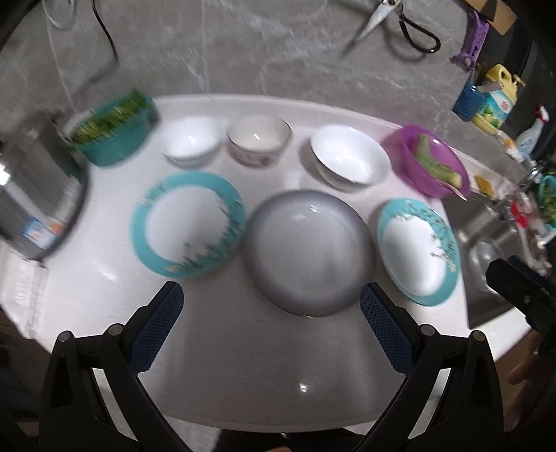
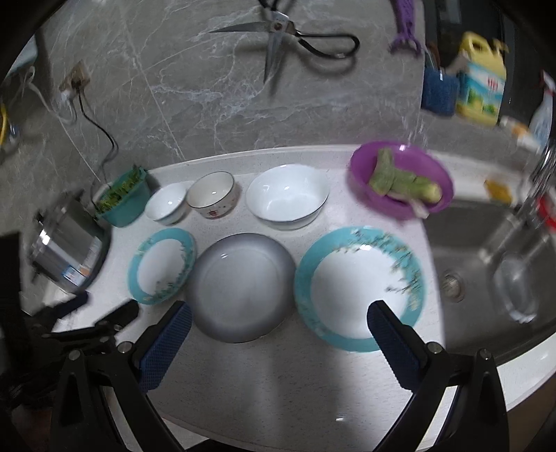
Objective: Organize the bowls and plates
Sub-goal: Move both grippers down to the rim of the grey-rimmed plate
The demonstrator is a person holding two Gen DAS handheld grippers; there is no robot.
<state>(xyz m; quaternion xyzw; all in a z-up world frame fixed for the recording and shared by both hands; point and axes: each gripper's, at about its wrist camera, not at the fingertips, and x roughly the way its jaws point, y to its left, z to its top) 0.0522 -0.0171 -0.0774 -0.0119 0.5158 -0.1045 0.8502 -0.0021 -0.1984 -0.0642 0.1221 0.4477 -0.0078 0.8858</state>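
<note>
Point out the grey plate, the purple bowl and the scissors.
grey plate (image 2: 239, 285), right wrist view, on its centre well.
purple bowl (image 2: 417, 167), right wrist view, on its inner wall by the far rim.
scissors (image 2: 278, 26), right wrist view, on the pivot.

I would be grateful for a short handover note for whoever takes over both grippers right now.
Left gripper: open, empty, held above the counter near the grey plate.
Right gripper: open, empty, near the right teal-rimmed plate.
Front row: left teal-rimmed plate, grey plate, right teal-rimmed plate, all flat and separate.
Back row: small white bowl, patterned bowl, large white bowl, each standing alone.
Done: nothing stacked yet.
Left: probably stack the plates and nest the bowls.
</note>
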